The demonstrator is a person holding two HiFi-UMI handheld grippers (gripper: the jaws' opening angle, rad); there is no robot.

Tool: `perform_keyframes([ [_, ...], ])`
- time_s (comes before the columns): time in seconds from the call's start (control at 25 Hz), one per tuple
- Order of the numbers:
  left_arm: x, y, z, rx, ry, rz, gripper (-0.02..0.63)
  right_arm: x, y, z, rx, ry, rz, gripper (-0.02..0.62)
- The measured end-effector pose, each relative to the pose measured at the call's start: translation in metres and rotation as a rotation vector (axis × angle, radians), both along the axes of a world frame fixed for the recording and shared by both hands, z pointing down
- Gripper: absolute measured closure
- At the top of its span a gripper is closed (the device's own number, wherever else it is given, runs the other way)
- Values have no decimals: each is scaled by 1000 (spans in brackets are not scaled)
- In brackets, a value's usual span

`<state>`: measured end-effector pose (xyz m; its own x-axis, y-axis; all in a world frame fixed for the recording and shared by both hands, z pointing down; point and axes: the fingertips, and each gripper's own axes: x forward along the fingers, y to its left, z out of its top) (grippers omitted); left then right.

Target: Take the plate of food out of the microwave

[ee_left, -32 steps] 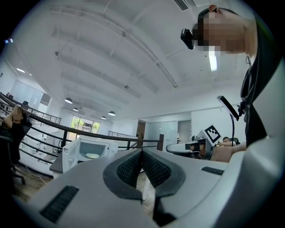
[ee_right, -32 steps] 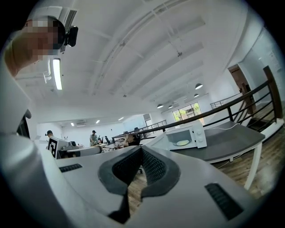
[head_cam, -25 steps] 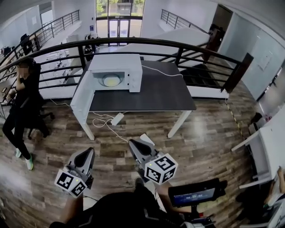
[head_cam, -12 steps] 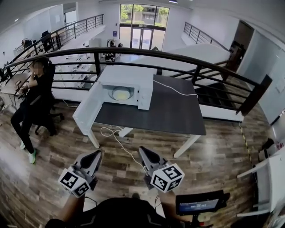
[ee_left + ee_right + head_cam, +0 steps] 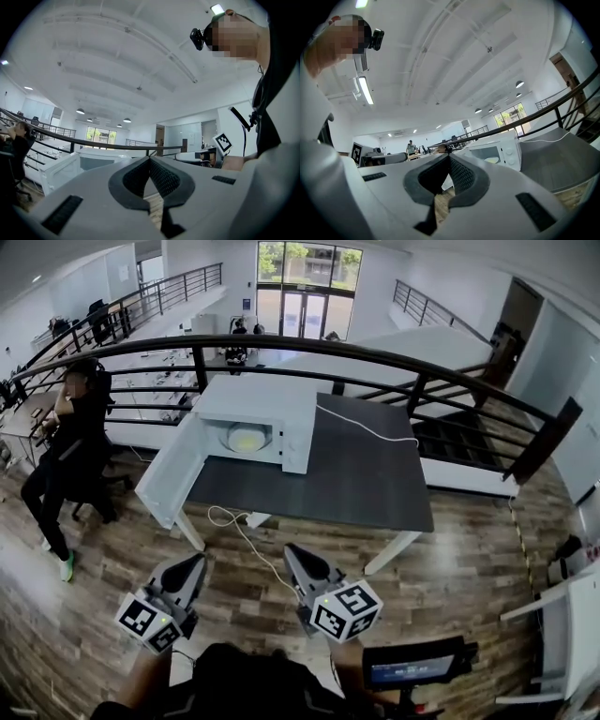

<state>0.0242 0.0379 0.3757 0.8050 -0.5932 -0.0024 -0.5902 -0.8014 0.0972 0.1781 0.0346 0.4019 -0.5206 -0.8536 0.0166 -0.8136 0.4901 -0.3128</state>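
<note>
**Both grippers shut and empty, well short of the open microwave**

From the head view, a person (image 5: pixel 64 451) stands at far left. Right of them, a white microwave (image 5: pixel 286 404) sits at the left end of a dark bench (image 5: pixel 356 484). Its door (image 5: pixel 169 474) is swung wide open to the left. The plate of food (image 5: pixel 246 438), pale and round, lies inside the cavity. A thin cable (image 5: pixel 361 427) runs right across the bench, and a second cord (image 5: pixel 239 531) loops on the wood floor by the bench's front.

Low in the view, the left gripper (image 5: pixel 150 159) and right gripper (image 5: pixel 449 157) hang over the floor, well apart from the bench. Each has its jaws pressed together with nothing between them.

Likely risks:
- The cord lies on the way in and could catch a foot.
- The jutting door could be knocked by the left gripper.
- A plate pinched at one rim may tip and spill its food.
</note>
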Motion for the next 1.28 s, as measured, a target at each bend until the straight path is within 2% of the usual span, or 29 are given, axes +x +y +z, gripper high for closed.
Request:
perform_keyframes([
  [0.36,-12,-63,12,-30,4,7,601,-10,-60,9,-16,-15,33,595],
  [0.84,-55,-178,-2,-18,19,82,601,-62,-171,-2,-30,-5,99,595],
  [1.28,-87,-238,-16,13,37,158,601,-100,-233,-4,-37,-19,161,595],
])
